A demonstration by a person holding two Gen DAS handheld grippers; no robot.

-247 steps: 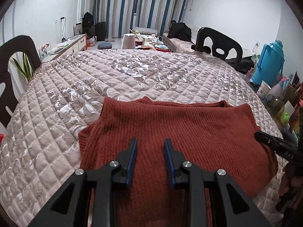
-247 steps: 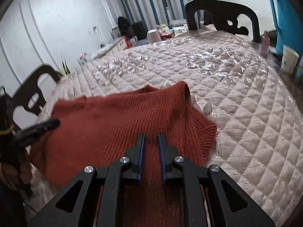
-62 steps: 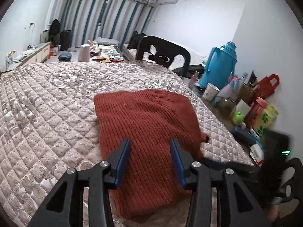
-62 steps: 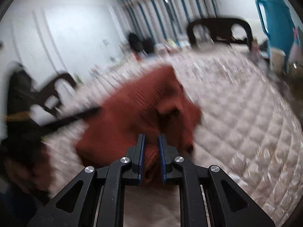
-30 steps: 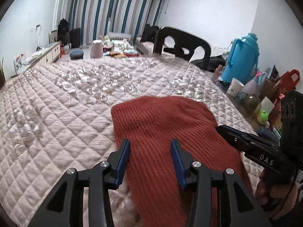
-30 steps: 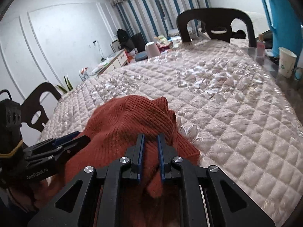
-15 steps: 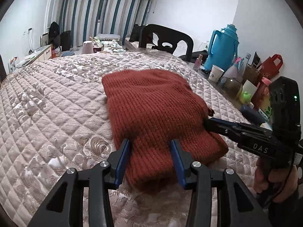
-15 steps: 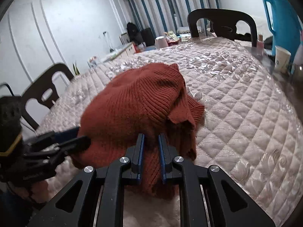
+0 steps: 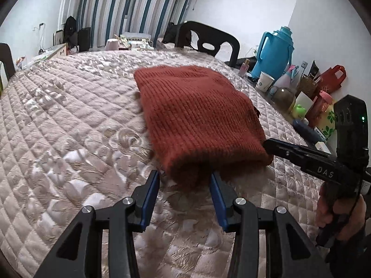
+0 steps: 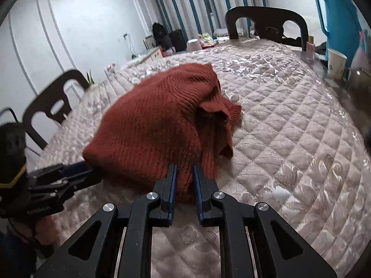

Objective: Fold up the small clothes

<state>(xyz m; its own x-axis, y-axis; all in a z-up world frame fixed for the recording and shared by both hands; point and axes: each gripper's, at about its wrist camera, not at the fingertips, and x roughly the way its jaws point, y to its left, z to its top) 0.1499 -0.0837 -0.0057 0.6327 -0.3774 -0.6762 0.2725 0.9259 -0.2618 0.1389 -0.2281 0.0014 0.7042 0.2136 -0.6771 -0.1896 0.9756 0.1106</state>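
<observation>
A rust-red knitted sweater (image 9: 197, 113) lies doubled over on the quilted table cover (image 9: 58, 127), its far part resting on the cover. My left gripper (image 9: 184, 178) is shut on the thick near fold, which fills the gap between its blue pads. In the right wrist view the sweater (image 10: 157, 120) bulges up like a dome, with a loose cuff hanging at its right side. My right gripper (image 10: 184, 171) is shut on the near hem there. Each gripper shows in the other's view: the right gripper (image 9: 278, 148) at the sweater's right corner, the left gripper (image 10: 76, 173) at its left corner.
A blue thermos (image 9: 276, 51), a paper cup (image 9: 264, 81), a red bag (image 9: 331, 78) and small bottles crowd the table's right edge. Black chairs stand at the far side (image 9: 206, 39) and at the left (image 10: 53, 99). A person's hand (image 9: 329, 208) holds the right gripper's handle.
Both grippers have moved across the table with the sweater's near edge in them. The garment has gone from spread low under the fingers to a doubled, domed bundle ahead of them.
</observation>
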